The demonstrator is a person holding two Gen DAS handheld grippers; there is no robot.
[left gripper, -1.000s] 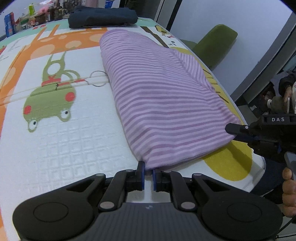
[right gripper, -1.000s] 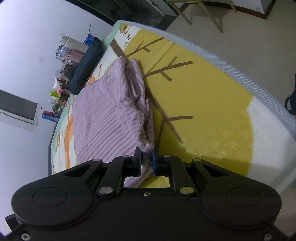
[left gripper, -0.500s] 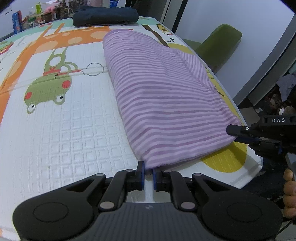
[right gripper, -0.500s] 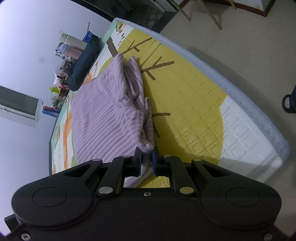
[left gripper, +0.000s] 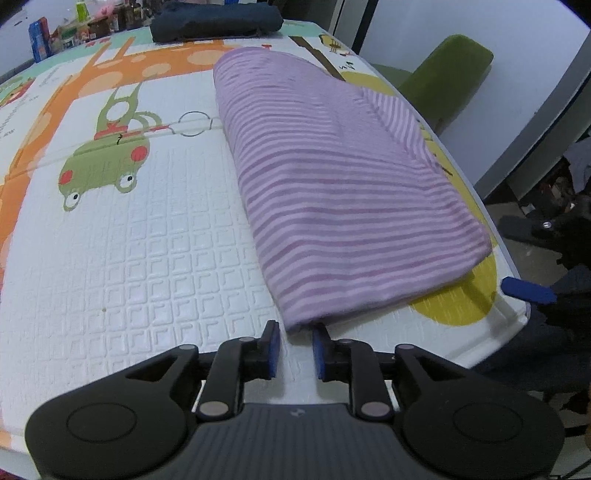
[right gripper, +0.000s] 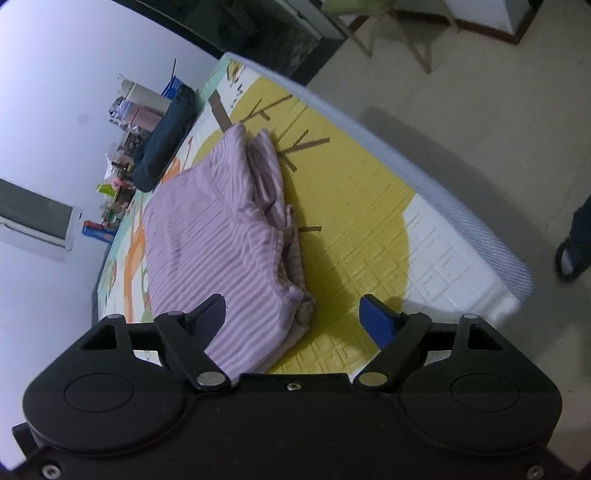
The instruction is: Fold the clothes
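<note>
Striped garment [left gripper: 343,192] folded into a long pad on the surface [left gripper: 140,258], both tongs apart.

Left tongs [left gripper: 295,349] stand slightly parted just short of its near corner; right tongs [right gripper: 295,314] gape wide around the other corner, gripping nothing. Soft lilac knit, layered edges showing, lies on embossed foam matting. Judged: either a fold just released or another about to be gripped.

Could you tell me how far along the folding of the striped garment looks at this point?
Done: the purple striped garment lies folded into a long stack on the play mat, layers showing at its right edge. In hand: nothing; the left gripper and right gripper both sit at its near end with jaws apart. Left: possibly a final crosswise fold, or moving it beside the dark folded garment.
</note>
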